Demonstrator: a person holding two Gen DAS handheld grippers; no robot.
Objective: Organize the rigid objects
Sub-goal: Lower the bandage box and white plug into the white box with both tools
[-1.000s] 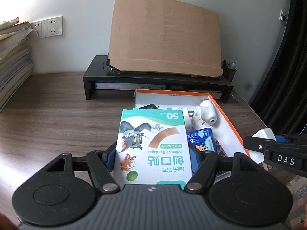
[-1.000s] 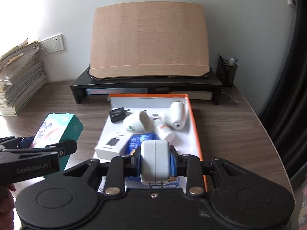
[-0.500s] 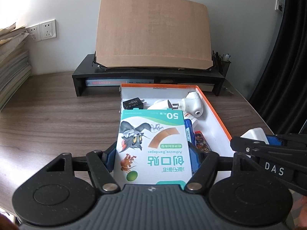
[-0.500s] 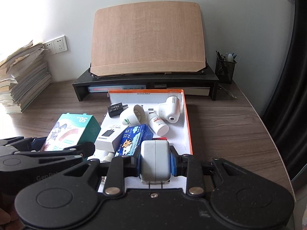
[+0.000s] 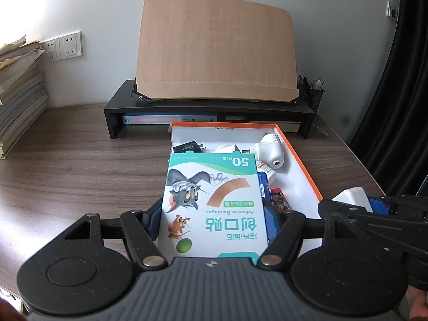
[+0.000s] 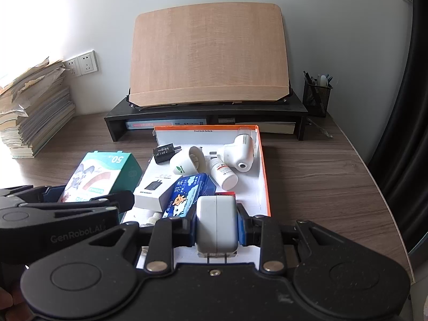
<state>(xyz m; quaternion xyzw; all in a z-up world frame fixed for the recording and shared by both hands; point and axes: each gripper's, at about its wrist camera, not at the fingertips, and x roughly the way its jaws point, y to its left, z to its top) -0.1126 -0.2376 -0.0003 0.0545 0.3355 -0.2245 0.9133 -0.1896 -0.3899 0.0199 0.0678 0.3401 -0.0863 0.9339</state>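
While the left gripper (image 5: 212, 214) clamps the bandage box (image 5: 212, 200), its long axis points far toward the tray (image 5: 307, 176), whose near-left corner lies just beyond. From the right wrist, the right gripper (image 6: 216, 224) pinches a white charger (image 6: 216, 222) above the tray's (image 6: 263, 176) near edge, nearer the open space.

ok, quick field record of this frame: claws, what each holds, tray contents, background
left claw: shut on bandage box
right claw: shut on white charger
tray: orange rim, white inside, on desk
in tray: black plug, white cup, small bottle, white nozzle gadget, tissue pack, charger box
behind tray: black riser with wooden board
far right: pen holder
far left: paper stack
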